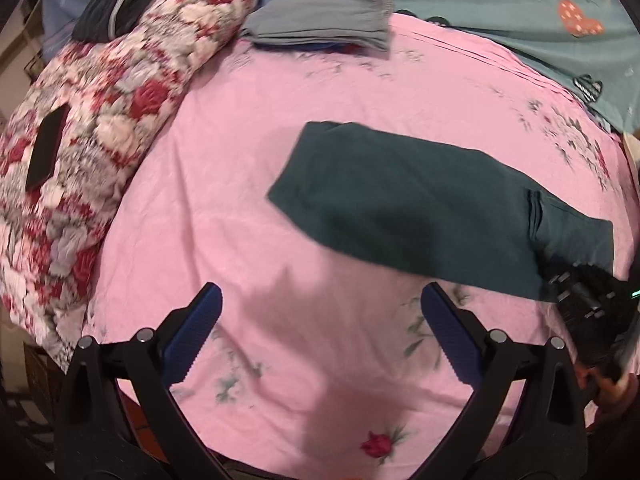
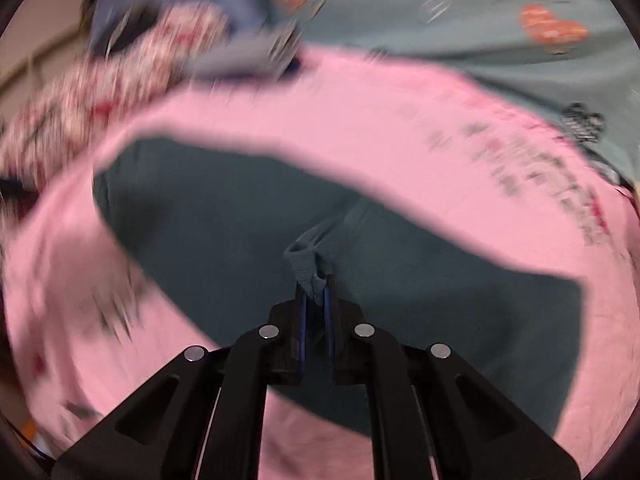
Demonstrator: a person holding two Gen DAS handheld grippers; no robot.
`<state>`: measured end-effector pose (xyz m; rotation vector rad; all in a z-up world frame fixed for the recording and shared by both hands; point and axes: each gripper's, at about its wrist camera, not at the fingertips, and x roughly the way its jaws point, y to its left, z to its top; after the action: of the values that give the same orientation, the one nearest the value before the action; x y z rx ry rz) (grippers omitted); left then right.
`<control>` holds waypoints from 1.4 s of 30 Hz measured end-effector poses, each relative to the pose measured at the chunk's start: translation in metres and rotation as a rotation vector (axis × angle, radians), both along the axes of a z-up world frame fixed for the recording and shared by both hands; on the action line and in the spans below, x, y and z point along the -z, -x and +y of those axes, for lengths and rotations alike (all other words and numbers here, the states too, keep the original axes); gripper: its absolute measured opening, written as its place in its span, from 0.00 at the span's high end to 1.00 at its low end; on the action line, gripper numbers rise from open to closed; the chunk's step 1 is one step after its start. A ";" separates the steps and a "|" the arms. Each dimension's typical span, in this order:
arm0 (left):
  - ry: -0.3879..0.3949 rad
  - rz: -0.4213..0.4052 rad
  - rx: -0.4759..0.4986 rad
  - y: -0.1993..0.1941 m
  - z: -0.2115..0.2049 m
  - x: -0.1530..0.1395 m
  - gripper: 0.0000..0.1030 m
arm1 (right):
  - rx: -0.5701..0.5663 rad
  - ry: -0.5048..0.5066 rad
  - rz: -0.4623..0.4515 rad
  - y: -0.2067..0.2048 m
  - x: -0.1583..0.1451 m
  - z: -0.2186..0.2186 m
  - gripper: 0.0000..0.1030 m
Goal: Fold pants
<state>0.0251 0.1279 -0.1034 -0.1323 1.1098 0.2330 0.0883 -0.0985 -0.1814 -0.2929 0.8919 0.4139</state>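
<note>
Left gripper (image 1: pixel 320 336) nearest the lens, jaws spread wide, nothing between them, over bare pink sheet (image 1: pixel 248 184). Dark green pants (image 1: pixel 404 208) lie folded flat on the sheet's right half. Right gripper (image 2: pixel 315 300) nearly pressed together, pinching a small bunch of the pants' fabric. Floral quilt (image 1: pixel 100 120) bunched left; grey folded garment (image 1: pixel 324 28) at the sheet's far edge.

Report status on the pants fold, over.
Left gripper open, empty. Right gripper pinching dark green pants on pink sheet. Nothing in the way.
</note>
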 end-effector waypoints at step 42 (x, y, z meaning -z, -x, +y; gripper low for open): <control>0.146 -0.018 0.054 -0.051 0.053 0.033 0.02 | 0.258 -0.104 0.140 0.016 -0.058 -0.078 0.62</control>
<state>0.0756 0.1812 -0.1368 -0.2336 1.1109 0.1019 0.0720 -0.1762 -0.1229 -0.0515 1.0275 0.2418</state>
